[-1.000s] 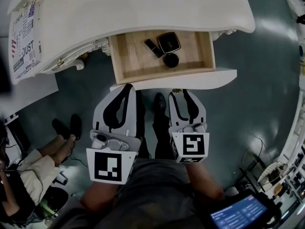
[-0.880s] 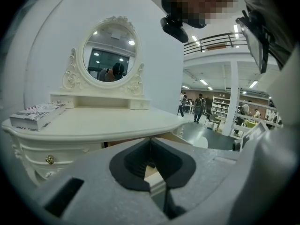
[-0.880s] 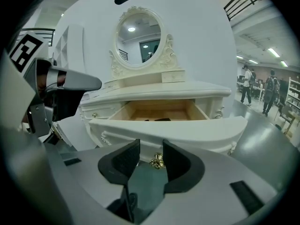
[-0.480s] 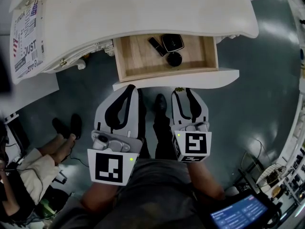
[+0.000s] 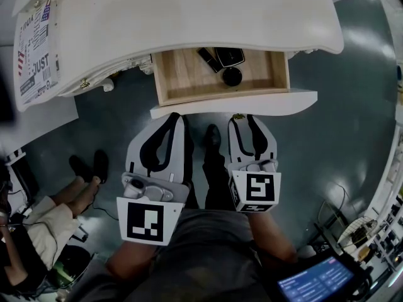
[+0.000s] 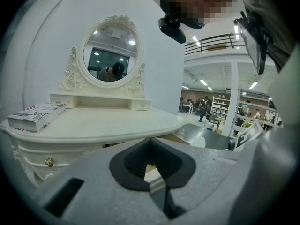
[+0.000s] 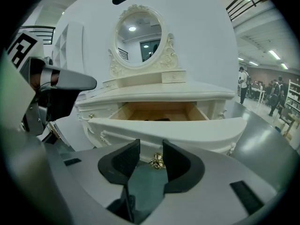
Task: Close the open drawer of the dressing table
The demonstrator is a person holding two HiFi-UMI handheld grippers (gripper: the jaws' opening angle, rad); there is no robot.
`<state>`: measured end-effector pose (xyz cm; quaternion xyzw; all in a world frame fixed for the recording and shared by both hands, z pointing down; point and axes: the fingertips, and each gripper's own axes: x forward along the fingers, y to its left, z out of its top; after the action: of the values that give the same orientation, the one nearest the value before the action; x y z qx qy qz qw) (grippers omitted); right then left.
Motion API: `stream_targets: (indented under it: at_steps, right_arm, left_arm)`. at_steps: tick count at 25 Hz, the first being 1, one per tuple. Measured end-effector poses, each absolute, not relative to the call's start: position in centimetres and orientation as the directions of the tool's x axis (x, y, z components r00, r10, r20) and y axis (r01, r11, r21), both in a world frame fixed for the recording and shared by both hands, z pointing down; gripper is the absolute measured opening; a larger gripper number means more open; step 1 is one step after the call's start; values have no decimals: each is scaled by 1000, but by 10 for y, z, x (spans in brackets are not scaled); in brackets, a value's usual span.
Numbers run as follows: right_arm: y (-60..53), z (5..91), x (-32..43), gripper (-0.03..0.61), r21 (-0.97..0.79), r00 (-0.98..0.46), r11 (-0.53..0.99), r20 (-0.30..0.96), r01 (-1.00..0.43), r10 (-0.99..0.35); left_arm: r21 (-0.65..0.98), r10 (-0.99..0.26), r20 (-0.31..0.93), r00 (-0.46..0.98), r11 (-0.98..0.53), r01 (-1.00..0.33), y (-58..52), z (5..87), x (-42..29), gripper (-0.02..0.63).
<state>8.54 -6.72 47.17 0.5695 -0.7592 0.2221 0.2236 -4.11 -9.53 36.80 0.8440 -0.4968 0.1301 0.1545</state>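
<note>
- The drawer (image 5: 277, 101) stands partly out from under the front edge of the dressing table (image 5: 189, 11), with small dark cosmetics (image 5: 228, 58) lying at its back.
- The right gripper (image 7: 151, 148) has its jaws spread, framing the brass knob (image 7: 157, 162) at the middle of the drawer front. This is likely so the tips can push on either side of it. Whether they touch the panel is hard to tell.
- The left gripper (image 6: 150, 142), jaws pressed together on nothing, points at the front's left part, seemingly to even the push.
</note>
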Motion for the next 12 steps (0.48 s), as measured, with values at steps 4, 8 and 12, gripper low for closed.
stream_targets:
  at_steps: [4, 8, 12]
  right_arm:
    - [-70, 471, 85, 137, -80, -249, 251, 592, -965, -766]
    - [-74, 472, 84, 137, -76, -245, 249, 592, -966, -768]
    - [-78, 472, 84, 137, -72, -242, 248, 593, -966, -768]
  left_arm:
    - [133, -799, 372, 473, -458, -879, -97, 367, -42, 15]
    - [133, -799, 371, 474, -459, -878, -100, 368, -44, 15]
    - [134, -800, 369, 474, -459, -878, -103, 367, -46, 15]
